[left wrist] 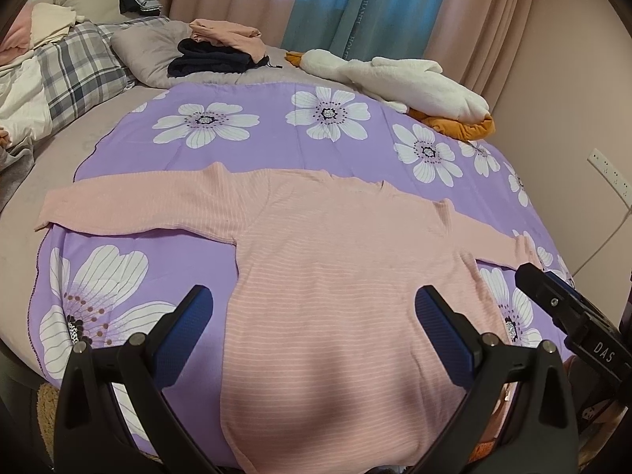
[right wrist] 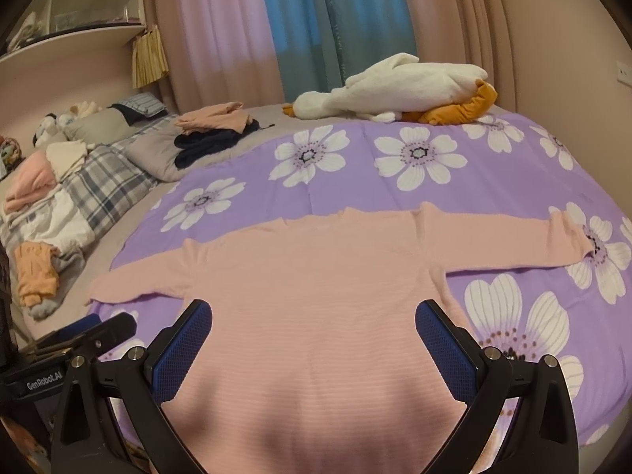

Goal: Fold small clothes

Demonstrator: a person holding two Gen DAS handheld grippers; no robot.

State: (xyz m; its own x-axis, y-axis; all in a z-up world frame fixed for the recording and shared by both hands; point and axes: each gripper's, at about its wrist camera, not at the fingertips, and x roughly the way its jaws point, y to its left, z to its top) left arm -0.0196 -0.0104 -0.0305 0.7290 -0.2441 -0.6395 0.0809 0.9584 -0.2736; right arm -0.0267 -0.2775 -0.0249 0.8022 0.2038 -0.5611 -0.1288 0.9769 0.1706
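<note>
- Two claws hover over the near hem of the pink sweater (left wrist: pixel 335 276): the left claw (left wrist: pixel 314 330) and the right claw (right wrist: pixel 314 331) both stand wide apart, holding nothing.
- Spread flat, the sweater lies front-up on the purple flowered sheet (left wrist: pixel 276 126), hem toward the claws, collar away, both sleeves stretched straight out to the sides.
- Judged from this layout, no fold is made yet; a good first move is to bring each sleeve across the body, pinching at the cuff so the knit does not bunch.
- Soft ribbed knit will likely drag on the sheet, so lifting clear before carrying it over seems wise.
- Beyond the sweater's collar, well apart, lie a folded stack of clothes (left wrist: pixel 221 47) and a plush goose (left wrist: pixel 395 75).
</note>
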